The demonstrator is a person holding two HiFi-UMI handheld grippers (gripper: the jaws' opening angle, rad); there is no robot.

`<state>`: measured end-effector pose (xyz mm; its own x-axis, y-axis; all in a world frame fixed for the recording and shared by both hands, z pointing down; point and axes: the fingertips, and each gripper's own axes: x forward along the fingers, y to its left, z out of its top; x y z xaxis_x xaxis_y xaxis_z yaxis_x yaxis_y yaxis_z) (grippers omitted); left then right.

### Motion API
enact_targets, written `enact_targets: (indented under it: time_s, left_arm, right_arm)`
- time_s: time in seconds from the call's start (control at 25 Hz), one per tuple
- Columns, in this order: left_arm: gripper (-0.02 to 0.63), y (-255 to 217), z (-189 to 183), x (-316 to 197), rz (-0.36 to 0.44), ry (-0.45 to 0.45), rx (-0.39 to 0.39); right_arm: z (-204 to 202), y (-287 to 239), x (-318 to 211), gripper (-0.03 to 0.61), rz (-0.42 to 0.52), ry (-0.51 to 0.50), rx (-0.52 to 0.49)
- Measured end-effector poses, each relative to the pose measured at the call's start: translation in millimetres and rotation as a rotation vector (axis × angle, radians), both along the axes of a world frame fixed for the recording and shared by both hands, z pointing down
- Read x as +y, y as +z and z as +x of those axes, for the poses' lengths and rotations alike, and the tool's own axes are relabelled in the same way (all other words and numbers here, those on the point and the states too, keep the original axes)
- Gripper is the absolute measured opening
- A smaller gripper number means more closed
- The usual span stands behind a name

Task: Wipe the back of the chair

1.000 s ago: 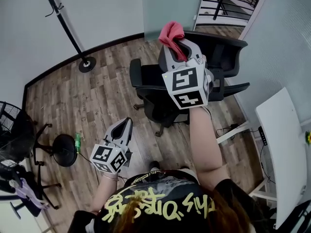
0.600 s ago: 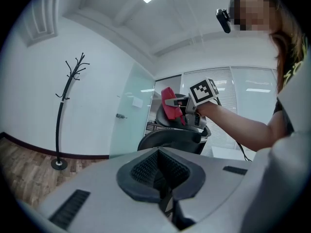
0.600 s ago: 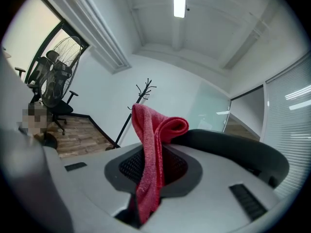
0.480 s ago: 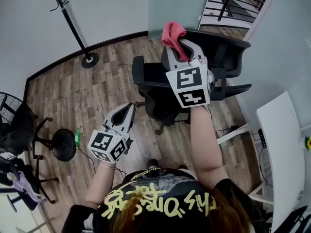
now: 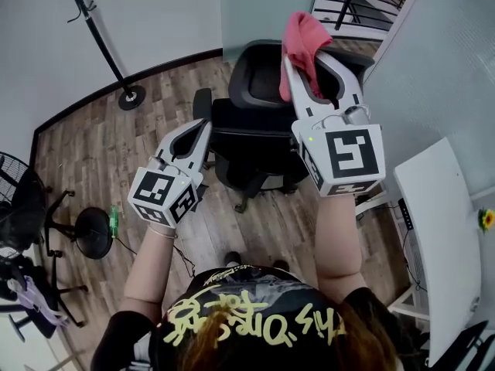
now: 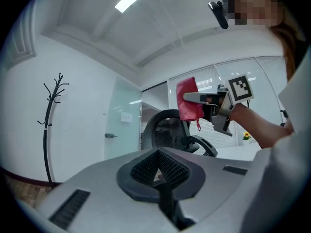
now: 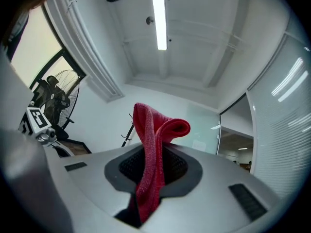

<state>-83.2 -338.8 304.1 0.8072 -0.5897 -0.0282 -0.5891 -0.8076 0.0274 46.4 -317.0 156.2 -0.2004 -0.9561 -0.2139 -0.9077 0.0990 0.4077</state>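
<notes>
Task status: the chair (image 5: 251,134) stands on the wood floor (image 5: 139,161) in the middle of the scene, its back (image 5: 255,64) on the far side. Nothing in the views shows a wiped area, so the wiping is judged to be at its start, with the whole back left to cover. Left claw (image 5: 203,124): held low, just left of the chair seat and level with its near edge. The left gripper view shows its jaws (image 6: 158,171) brought together with nothing between them. It touches nothing and points toward the chair back. Right claw (image 5: 313,60): raised over the right part of the chair back. The right gripper view shows its jaws closed tight on a red cloth (image 7: 150,149). The cloth is pinched along its middle, one folded end standing up beyond the tips. In the head view the cloth overlaps the upper right edge of the back. Whether it rests on the frame or hangs just clear of it cannot be told. A white counter (image 5: 441,230) lies at the far right, well apart from both claws.
</notes>
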Motion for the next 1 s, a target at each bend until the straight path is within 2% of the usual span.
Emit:
enact_targets:
  time_s: [0.16, 0.36, 0.6, 0.76, 0.88, 1.0]
  left_arm:
    - [-0.006, -2.4, 23.0, -7.9, -0.005, 0.003, -0.027]
    - [-0.006, 2.1, 45.9, -17.7, -0.030, -0.011, -0.051]
    - [-0.006, 20.4, 57.1, -22.5, -0.068, -0.038, -0.080]
    - [-0.006, 25.2, 57.5, -23.7, -0.080, -0.061, -0.091]
    - [-0.006, 30.4, 56.0, -24.6, -0.091, -0.071, -0.101]
    - [-0.007, 37.0, 54.9, -24.8, -0.094, -0.082, -0.123]
  right_arm:
    - [57.0, -9.6, 27.2, 0.061, 0.039, 0.058, -0.070]
    - [129.6, 7.7, 49.2, 0.061, 0.007, 0.160, -0.161]
    - [178.5, 30.7, 54.6, 0.061, -0.034, 0.235, -0.158]
    - [212.1, 49.8, 48.3, 0.061, -0.059, 0.254, -0.230]
    - [232.0, 74.0, 30.5, 0.061, -0.121, 0.259, -0.271]
    - [243.2, 98.2, 8.9, 0.061, -0.196, 0.271, -0.235]
